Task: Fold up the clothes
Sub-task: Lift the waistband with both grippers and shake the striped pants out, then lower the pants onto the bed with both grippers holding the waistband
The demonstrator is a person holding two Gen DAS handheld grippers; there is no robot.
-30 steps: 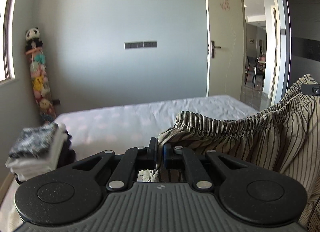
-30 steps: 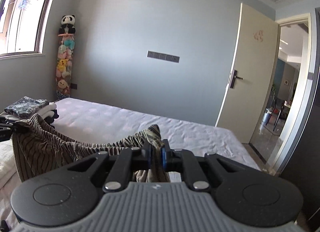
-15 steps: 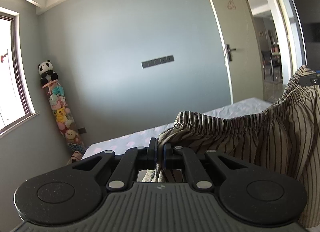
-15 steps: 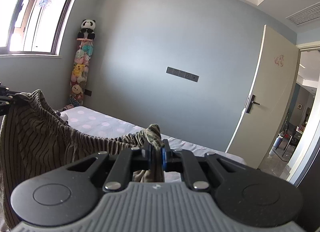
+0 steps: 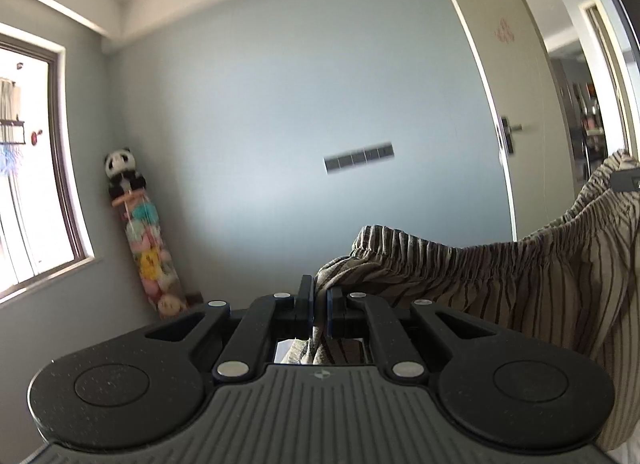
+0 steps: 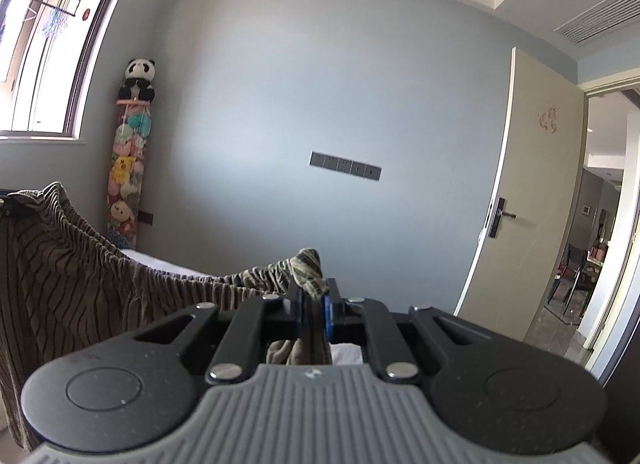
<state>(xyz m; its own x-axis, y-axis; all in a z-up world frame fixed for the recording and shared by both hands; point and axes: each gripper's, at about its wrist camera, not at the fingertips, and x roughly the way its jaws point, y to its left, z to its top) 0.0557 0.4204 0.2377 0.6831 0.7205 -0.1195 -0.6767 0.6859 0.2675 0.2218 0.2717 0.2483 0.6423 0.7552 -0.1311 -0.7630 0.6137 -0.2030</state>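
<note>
- The left gripper is closed tight on one end of the gathered waistband of a striped garment, with cloth pinched between the blue-edged pads and hanging down behind them.
- The right gripper is likewise clamped on the other end of the same waistband, a bunched knot of fabric sticking up above its fingers.
- The garment, beige with dark stripes, hangs in the air between the two tools, its elastic edge sagging in a shallow curve.
- In the right wrist view a narrow strip of white bed shows just beyond the sagging waistband; most of the surface is hidden by cloth and by the tool body.
- The far wall is pale blue-grey, with a dark row of switches near its middle.
- A window sits on the left, bright with daylight.
- In the far left corner a panda toy tops a hanging column of soft toys.
- A cream door stands open on the right, giving onto another room whose contents are too small to make out.
- The lower part of the garment is cut off by the frame edges, so its full shape cannot be told.
- The left wrist view is slightly blurred.
</note>
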